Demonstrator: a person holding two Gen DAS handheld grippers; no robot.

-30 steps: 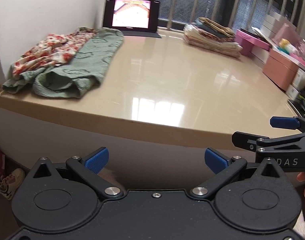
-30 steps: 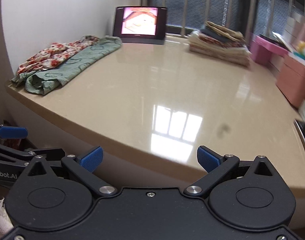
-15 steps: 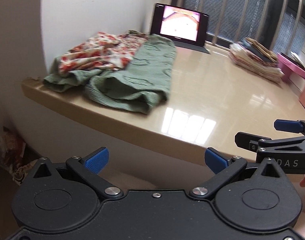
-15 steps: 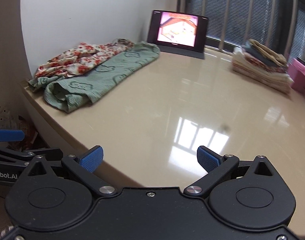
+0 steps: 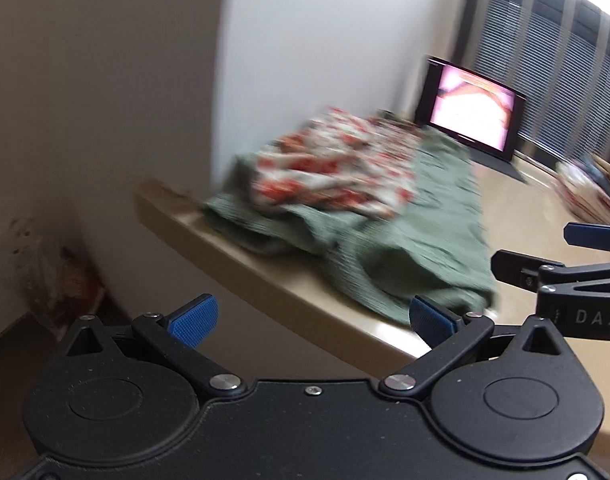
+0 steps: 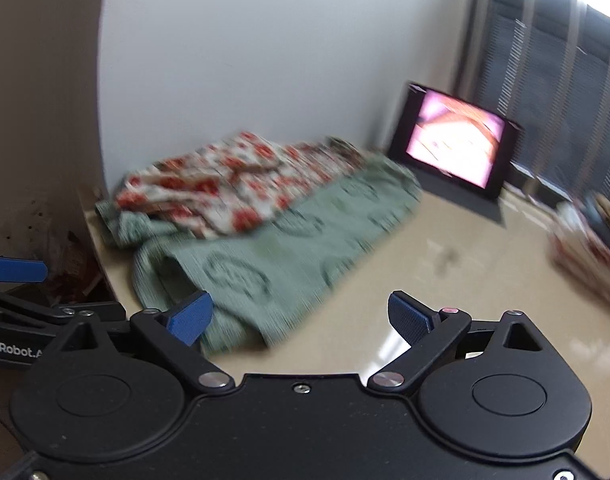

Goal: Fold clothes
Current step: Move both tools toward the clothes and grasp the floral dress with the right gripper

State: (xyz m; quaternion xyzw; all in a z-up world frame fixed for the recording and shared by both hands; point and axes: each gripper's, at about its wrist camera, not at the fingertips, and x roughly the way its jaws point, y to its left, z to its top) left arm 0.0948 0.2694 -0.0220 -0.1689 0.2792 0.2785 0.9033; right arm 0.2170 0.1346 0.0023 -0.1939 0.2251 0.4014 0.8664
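A crumpled green garment (image 5: 405,248) (image 6: 273,256) lies at the left end of the beige table (image 5: 517,208) (image 6: 465,264), with a red-and-white floral garment (image 5: 333,172) (image 6: 225,184) heaped on its far side. My left gripper (image 5: 311,318) is open and empty, just short of the table's front edge, with the green cloth beyond its right finger. My right gripper (image 6: 299,316) hovers over the near end of the green garment. Its jaws are wide and closing slightly, with nothing between them. Both views are motion-blurred.
A lit tablet (image 5: 473,116) (image 6: 457,144) stands at the back by the barred window. A stack of folded clothes (image 5: 589,184) (image 6: 589,236) sits at the far right. A wall bounds the table on the left, with clutter on the floor (image 5: 65,276) below it.
Both grippers have swung left and moved closer to the clothes pile, which now fills more of each view. The right gripper's jaws have narrowed slightly.
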